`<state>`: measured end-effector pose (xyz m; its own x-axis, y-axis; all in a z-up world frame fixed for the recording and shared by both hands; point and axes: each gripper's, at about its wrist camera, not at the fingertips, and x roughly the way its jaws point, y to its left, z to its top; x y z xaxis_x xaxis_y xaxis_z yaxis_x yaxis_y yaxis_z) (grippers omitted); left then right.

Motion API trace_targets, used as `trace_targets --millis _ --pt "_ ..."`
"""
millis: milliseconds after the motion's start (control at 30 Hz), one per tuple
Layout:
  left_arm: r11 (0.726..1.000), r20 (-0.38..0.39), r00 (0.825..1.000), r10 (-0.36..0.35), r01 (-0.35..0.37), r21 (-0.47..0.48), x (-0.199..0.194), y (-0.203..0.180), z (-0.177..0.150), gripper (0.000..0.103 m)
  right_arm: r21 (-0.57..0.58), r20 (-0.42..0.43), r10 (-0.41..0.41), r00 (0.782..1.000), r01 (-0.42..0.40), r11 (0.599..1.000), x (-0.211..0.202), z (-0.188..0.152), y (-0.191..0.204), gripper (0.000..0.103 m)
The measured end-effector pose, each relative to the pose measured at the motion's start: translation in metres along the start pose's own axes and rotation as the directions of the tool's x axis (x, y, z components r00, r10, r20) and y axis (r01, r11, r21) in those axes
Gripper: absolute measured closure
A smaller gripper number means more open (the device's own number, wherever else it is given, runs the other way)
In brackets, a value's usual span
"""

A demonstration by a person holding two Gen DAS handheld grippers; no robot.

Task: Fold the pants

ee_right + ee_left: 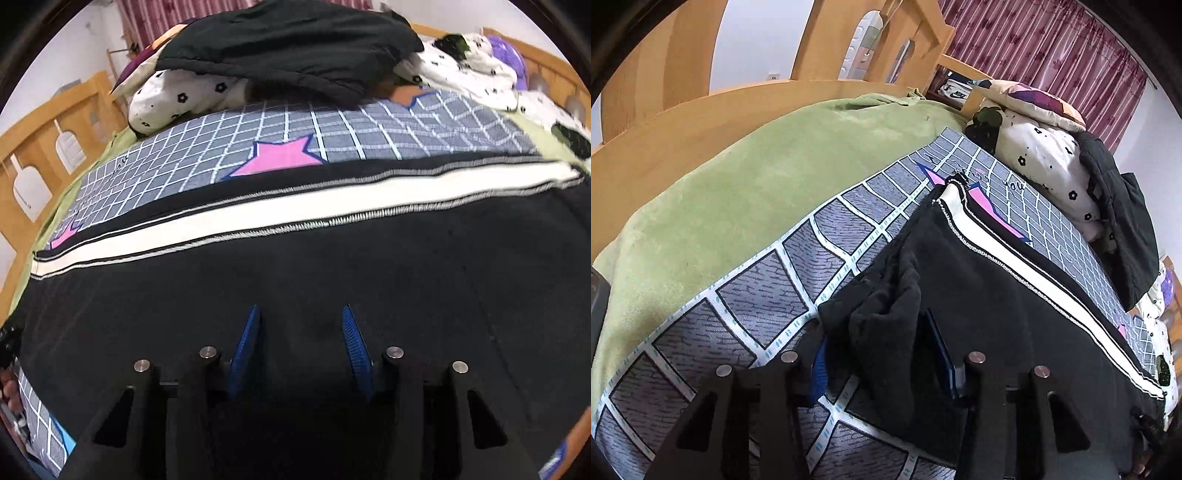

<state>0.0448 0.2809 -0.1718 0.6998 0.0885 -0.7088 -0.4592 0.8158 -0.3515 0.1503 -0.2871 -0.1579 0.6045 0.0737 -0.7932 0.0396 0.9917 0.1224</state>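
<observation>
The black pants, with a white side stripe, lie flat along the near edge of the grid sheet. The left gripper has its fingers spread, with a bunched corner of the pants lying between them; whether the pads press it cannot be told. The right gripper hangs over the pants' middle, blue pads apart. A black jacket tops the bedding at the sheet's far side.

Left gripper, fingers apart, straddles a bunched black pants corner; green blanket at ten o'clock.
</observation>
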Motion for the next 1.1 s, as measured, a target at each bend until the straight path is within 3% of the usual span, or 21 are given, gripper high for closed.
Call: trace_targets --millis 100,267,467,533,567,633,733,900,1100 --pt "1.000 -0.011 1.000 -0.015 0.015 -0.009 0.001 0.003 0.000 0.059 -0.016 0.002 -0.006 1.000 0.006 1.000 0.003 0.001 0.003 0.055" --pt "1.000 -0.009 1.000 -0.023 0.023 -0.016 0.001 0.003 0.000 0.059 -0.067 -0.016 -0.005 1.000 0.004 0.998 0.007 0.001 0.010 0.043" --pt "0.998 -0.004 0.999 -0.037 0.037 -0.054 -0.001 0.009 -0.001 0.079 -0.061 -0.024 0.003 1.000 -0.004 0.998 0.007 0.003 0.010 0.042" --pt "1.000 -0.007 1.000 -0.018 0.018 -0.023 -0.003 0.001 0.001 0.085 -0.051 -0.041 0.017 0.999 -0.019 0.999 0.005 0.006 0.008 0.042" --pt "1.000 -0.003 1.000 0.013 -0.013 0.008 -0.006 -0.007 0.003 0.086 -0.044 -0.051 0.024 0.998 -0.026 0.999 0.004 0.009 0.007 0.044" --pt "0.997 0.012 0.998 0.056 -0.056 0.053 -0.013 -0.021 0.007 0.087 -0.029 -0.066 0.034 0.997 -0.036 0.999 0.000 0.012 0.005 0.057" --pt "0.990 0.067 0.995 0.073 -0.080 0.113 -0.037 -0.050 0.018 0.088 -0.032 -0.071 0.048 0.996 -0.050 0.998 -0.012 0.021 0.004 0.061" --pt "0.971 0.131 0.991 0.015 -0.046 0.236 -0.077 -0.116 0.032 0.088 -0.103 0.011 0.039 0.999 -0.037 0.994 -0.052 0.044 0.008 0.061" --pt "0.892 0.160 0.982 -0.098 0.015 0.452 -0.109 -0.219 0.017 0.089 -0.160 0.112 0.016 0.994 0.002 0.987 -0.104 0.073 0.004 0.061"
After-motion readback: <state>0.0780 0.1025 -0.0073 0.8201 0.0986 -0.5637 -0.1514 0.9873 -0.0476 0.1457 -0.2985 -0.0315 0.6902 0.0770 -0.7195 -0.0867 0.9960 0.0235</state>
